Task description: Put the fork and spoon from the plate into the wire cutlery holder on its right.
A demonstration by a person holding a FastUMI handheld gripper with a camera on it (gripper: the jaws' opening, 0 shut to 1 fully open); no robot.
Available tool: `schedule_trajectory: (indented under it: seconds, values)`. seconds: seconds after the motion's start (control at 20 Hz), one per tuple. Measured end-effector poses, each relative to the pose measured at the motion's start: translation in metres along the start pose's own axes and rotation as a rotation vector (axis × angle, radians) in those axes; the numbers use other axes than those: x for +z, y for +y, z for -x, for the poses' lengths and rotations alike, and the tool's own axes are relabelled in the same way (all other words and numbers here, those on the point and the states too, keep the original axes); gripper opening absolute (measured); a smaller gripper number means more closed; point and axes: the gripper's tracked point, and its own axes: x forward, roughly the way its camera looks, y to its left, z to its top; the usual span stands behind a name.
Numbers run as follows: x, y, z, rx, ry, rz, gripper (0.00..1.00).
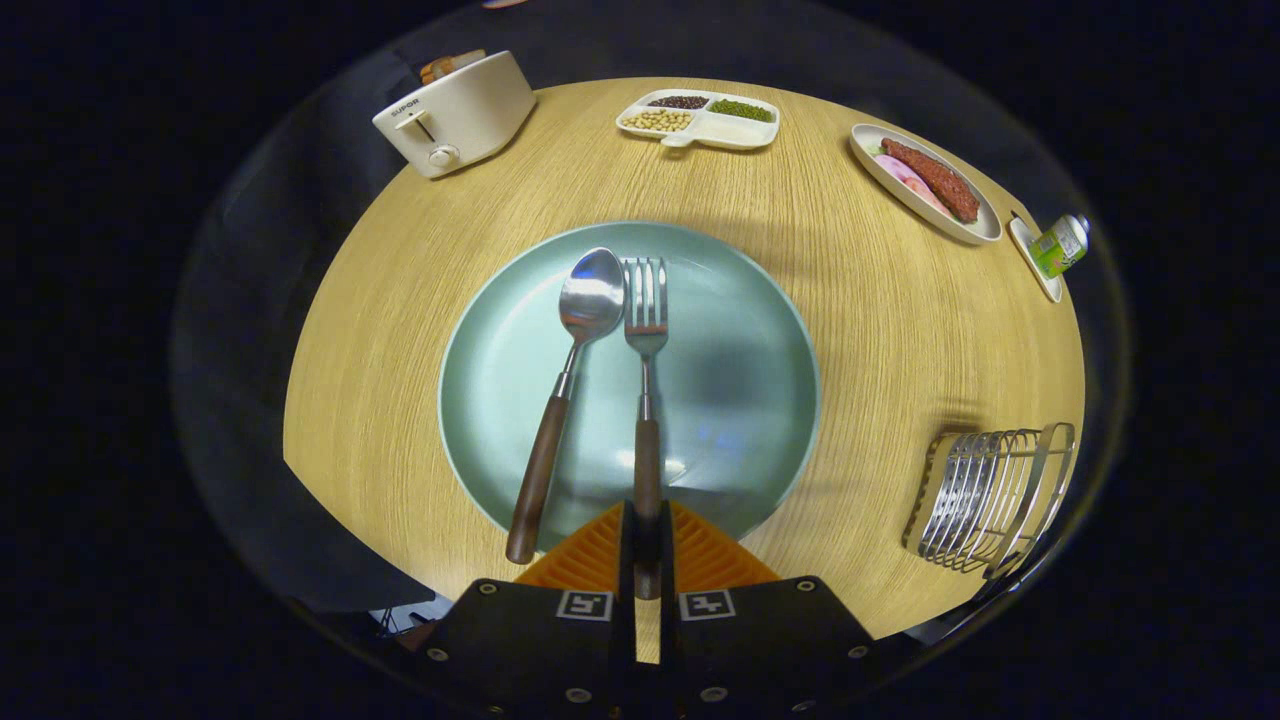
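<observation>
A pale green plate [740,400] lies on the round wooden table just ahead of my fingers. On it rest a spoon [575,350] and a fork [647,340], side by side, both with dark wooden handles pointing toward me. My gripper [647,535] is shut on the fork's handle end, both fingers pressing against it at the plate's near rim. The spoon lies to the left of the fingers, its handle end reaching past the rim. The wire cutlery holder [990,495] stands on the table to the right of the plate.
Beyond the plate stand a cream toaster [455,115] at the far left, a divided tray of beans [700,118] in the middle, and an oval dish with sausage [925,180] at the far right. A small green bottle [1058,245] lies on a little tray at the table's right edge.
</observation>
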Motion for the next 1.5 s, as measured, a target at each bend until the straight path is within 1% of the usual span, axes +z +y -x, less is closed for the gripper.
schedule_trajectory:
  seconds: [0.15,0.25,0.5,0.6,0.7,1.0,1.2,1.4,1.5]
  values:
    - [0.003,-0.008,0.002,-0.026,-0.034,0.016,0.07]
    - [0.005,-0.010,0.011,-0.014,-0.054,0.010,0.06]
    - [0.011,-0.027,0.062,0.004,-0.147,-0.024,0.06]
    - [0.008,-0.044,0.089,-0.005,-0.191,-0.051,0.06]
    - [0.000,-0.067,0.113,-0.036,-0.237,-0.086,0.07]
    - [-0.042,-0.138,0.163,-0.097,-0.285,-0.198,0.07]
    - [-0.079,-0.163,0.168,-0.119,-0.252,-0.224,0.07]
    - [-0.110,-0.168,0.152,-0.087,-0.171,-0.233,0.06]
    - [-0.116,-0.170,0.143,-0.065,-0.130,-0.244,0.07]
